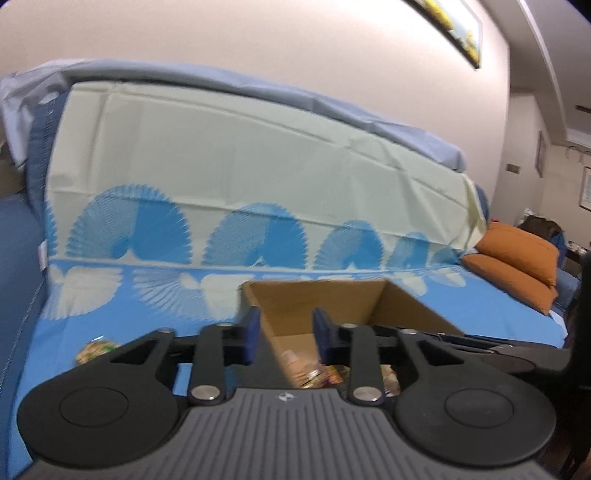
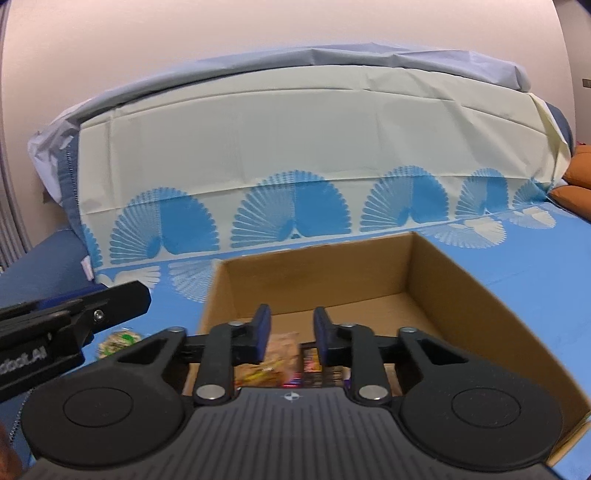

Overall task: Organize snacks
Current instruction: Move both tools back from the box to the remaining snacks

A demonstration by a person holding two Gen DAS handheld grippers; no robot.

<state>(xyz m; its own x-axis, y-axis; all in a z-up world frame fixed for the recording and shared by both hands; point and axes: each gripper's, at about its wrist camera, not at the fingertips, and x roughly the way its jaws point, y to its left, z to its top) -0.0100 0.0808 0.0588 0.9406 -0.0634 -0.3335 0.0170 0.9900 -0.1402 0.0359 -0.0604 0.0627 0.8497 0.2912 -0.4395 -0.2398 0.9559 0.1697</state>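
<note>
Here a blue cloth (image 2: 535, 266) printed with pale fan shapes covers the surface, and its cream upper part drapes up over a padded backrest (image 2: 295, 122) against a plain wall. Orange cushions (image 1: 517, 254) lie far off to the right in the left wrist view, under a framed picture (image 1: 458, 26).

Both views are smeared by motion, so the packets cannot be read. Each camera's own black housing hides the box's near edge.

An open cardboard box (image 2: 461, 295) sits on the cloth, with several snack packets (image 2: 280, 354) on its floor at the near end. One more snack packet (image 2: 120, 341) lies outside on the cloth, just left of the box.

The left hand-held gripper (image 1: 284, 334) stands narrowly parted, nothing between its blue pads. The right hand-held gripper (image 2: 291, 336) is drawn nearly together over the box, pinching nothing.
</note>
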